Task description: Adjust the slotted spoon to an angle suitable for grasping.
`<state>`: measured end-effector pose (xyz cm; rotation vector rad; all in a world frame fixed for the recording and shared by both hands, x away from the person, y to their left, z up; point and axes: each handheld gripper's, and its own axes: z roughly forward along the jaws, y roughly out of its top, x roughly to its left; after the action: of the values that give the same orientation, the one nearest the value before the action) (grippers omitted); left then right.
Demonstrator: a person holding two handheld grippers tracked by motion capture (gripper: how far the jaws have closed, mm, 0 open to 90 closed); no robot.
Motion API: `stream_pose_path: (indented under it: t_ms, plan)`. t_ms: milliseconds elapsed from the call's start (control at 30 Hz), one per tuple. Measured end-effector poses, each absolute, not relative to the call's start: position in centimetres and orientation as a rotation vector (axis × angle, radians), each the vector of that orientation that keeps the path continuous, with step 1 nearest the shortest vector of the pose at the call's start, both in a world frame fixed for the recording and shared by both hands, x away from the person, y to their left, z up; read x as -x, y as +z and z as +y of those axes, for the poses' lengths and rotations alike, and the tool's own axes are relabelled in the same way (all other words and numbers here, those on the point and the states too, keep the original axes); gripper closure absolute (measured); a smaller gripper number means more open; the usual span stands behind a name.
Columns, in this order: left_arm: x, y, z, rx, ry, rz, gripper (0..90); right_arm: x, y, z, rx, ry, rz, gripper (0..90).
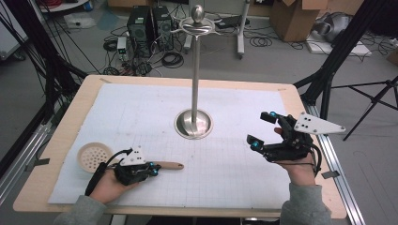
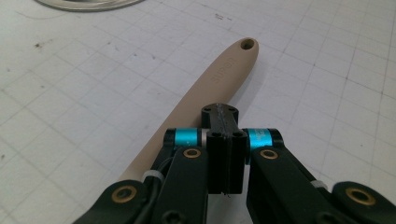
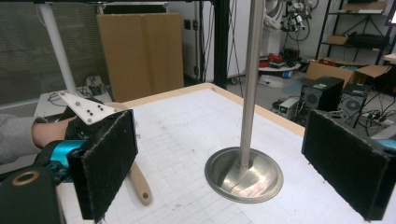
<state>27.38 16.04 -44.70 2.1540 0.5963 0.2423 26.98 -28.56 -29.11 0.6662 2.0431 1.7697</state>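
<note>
A beige slotted spoon lies on the white grid mat, its round perforated head (image 1: 94,157) at the front left and its handle (image 1: 170,165) pointing right. My left gripper (image 1: 153,170) rests low over the handle (image 2: 219,79), shut, its pads (image 2: 216,158) pressed together with nothing seen between them; the handle passes beneath the jaws. My right gripper (image 1: 261,129) hovers at the right of the mat, open wide, with nothing between its pads (image 3: 109,158). It faces the steel stand (image 3: 250,70).
The tall steel stand (image 1: 194,89) with hooks at its top rises from a round base (image 1: 193,125) at mid-table. The mat (image 1: 141,108) lies on a wooden table (image 1: 70,112). Cables, computers and boxes lie on the floor beyond.
</note>
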Motion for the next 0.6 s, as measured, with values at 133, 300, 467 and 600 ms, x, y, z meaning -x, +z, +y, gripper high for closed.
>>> stream_pose_path:
  t_ms: [133,300,467,600]
  plan:
    - [-27.6,-44.8,15.4,-2.155,0.252,0.585,89.7,-26.9,-29.1,-28.7,-0.671,1.775,2.037,9.5]
    - [-28.0,-44.8,15.2,-2.154,0.280,0.599,89.7,-26.7,-29.1,-29.0,-0.675,1.775,2.031,9.5]
    - [-28.6,-44.8,15.0,-2.144,0.304,0.621,89.7,-26.5,-29.2,-29.0,-0.678,1.768,2.035,9.5]
    - [-29.1,-44.8,14.9,-2.144,0.314,0.633,89.8,-26.4,-29.2,-29.2,-0.681,1.760,2.035,9.5]
